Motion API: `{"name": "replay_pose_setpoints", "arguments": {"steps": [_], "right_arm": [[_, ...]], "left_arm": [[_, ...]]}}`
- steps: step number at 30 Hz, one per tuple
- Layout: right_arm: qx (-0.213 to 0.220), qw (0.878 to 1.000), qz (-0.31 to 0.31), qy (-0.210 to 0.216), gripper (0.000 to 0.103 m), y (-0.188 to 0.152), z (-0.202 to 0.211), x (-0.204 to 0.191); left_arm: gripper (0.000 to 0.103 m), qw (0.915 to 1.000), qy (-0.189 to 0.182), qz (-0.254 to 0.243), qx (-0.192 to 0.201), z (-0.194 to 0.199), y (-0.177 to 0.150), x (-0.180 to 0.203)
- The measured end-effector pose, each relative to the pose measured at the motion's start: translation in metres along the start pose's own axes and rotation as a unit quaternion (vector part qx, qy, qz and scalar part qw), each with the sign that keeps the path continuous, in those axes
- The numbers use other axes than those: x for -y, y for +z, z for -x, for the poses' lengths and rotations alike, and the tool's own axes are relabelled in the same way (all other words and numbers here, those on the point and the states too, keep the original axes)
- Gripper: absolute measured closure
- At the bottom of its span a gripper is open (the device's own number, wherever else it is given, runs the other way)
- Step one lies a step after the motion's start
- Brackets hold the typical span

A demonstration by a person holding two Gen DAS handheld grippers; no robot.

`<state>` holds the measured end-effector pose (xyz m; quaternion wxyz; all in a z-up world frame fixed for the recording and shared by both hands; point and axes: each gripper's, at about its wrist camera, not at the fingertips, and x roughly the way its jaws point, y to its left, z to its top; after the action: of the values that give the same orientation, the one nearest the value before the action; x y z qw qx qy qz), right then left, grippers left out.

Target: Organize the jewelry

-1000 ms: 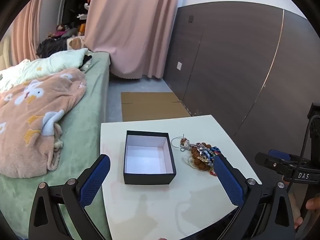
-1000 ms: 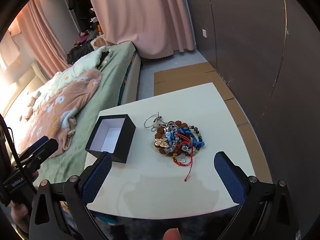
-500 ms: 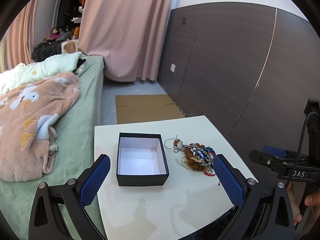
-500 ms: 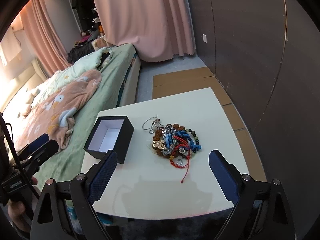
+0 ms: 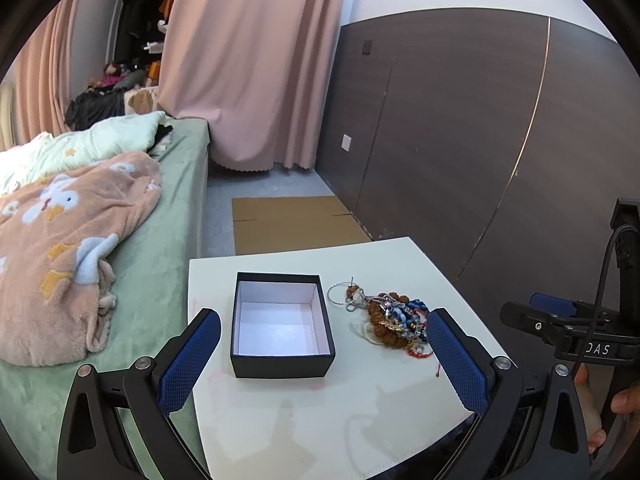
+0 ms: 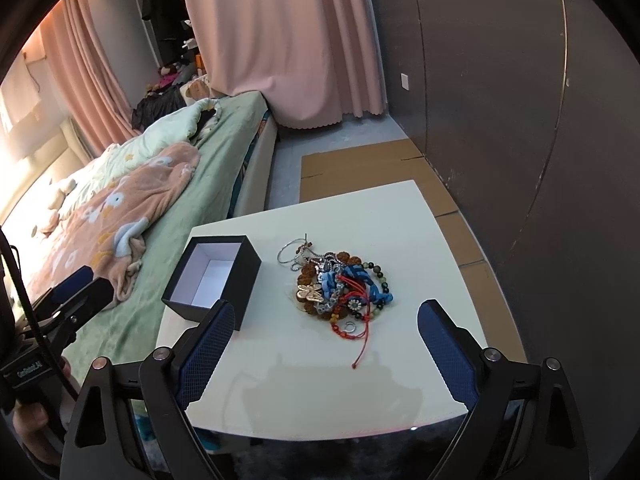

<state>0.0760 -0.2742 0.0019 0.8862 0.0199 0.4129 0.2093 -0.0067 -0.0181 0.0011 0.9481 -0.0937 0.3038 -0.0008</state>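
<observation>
Item: jewelry pile (image 6: pixel 338 286), tangled beads, cords and rings, laid on the white table (image 6: pixel 400 220) just right of the open black box (image 6: pixel 212 276), which is empty. Right gripper (image 6: pixel 324 344): jaws spread wide, nothing held; pile lies directly ahead, between the pads' lines. Left gripper (image 5: pixel 320 356): likewise wide and empty, aimed at the box. The right hand is judged nearer the pile.

Both fisheye views are sharp and evenly lit, with strong barrel bending — the dark wall panels (image 5: pixel 460 140) curve toward the black vignetted corners. In the right wrist view warm daylight glows at the far left edge, washing out the curtain (image 6: pixel 24 92) there. The glossy white table (image 6: pixel 328 360) shows soft, faint gripper shadows near the bottom — no motion blur.
</observation>
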Motion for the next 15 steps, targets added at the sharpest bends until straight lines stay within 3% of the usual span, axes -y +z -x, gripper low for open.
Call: {"name": "replay_pose_setpoints", "arguments": {"steps": [15], "right_arm": [[0.010,1.000,0.011,-0.008,0.009,-0.0014,0.0053,-0.0036]], "left_arm": [[0.001,1.0000,0.001,0.001,-0.002,-0.0018,0.0003,0.0034]]}}
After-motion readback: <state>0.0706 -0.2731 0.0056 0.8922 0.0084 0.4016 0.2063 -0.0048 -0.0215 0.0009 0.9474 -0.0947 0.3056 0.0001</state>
